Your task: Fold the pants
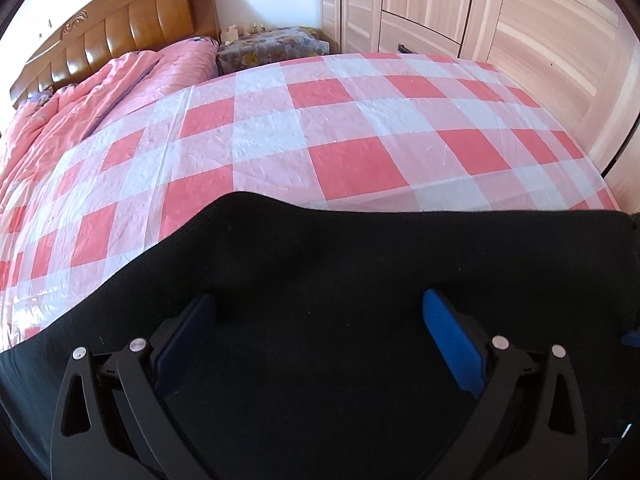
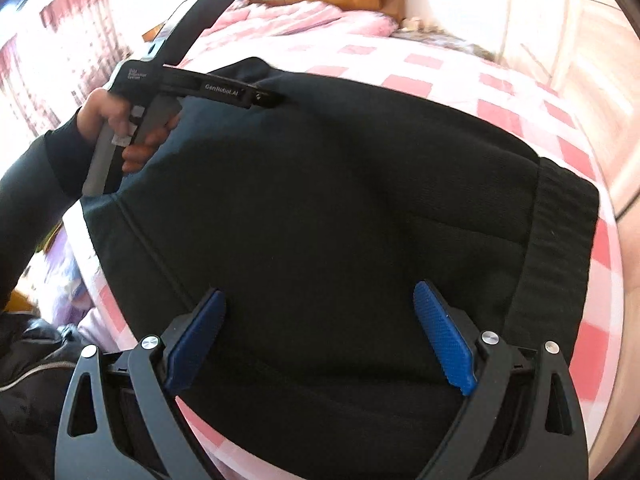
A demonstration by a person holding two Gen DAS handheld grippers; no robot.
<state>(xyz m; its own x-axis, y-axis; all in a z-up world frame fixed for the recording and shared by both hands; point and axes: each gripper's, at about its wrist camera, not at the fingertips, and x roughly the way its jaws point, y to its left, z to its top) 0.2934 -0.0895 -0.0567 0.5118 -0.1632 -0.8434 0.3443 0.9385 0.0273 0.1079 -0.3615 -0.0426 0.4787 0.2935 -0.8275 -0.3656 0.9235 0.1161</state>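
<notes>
Black pants [image 2: 320, 184] lie spread on the bed, their ribbed waistband [image 2: 560, 224] at the right end. My right gripper [image 2: 320, 292] hovers open over the near part of the cloth, with nothing between its blue pads [image 2: 444, 340]. In the left wrist view the pants [image 1: 340, 256] fill the lower half and my left gripper [image 1: 320, 306] is open just above them. The right wrist view also shows the left gripper [image 2: 270, 98] over the far left edge of the pants, held by a hand [image 2: 120, 120] in a dark sleeve.
The bed carries a pink and white checked sheet [image 1: 320, 128]. A pink quilt [image 1: 100, 92] is bunched against the wooden headboard [image 1: 132, 28]. A floral-covered nightstand [image 1: 272, 46] and a wooden wardrobe [image 1: 480, 12] stand beyond. A dark jacket [image 2: 36, 356] lies at the lower left.
</notes>
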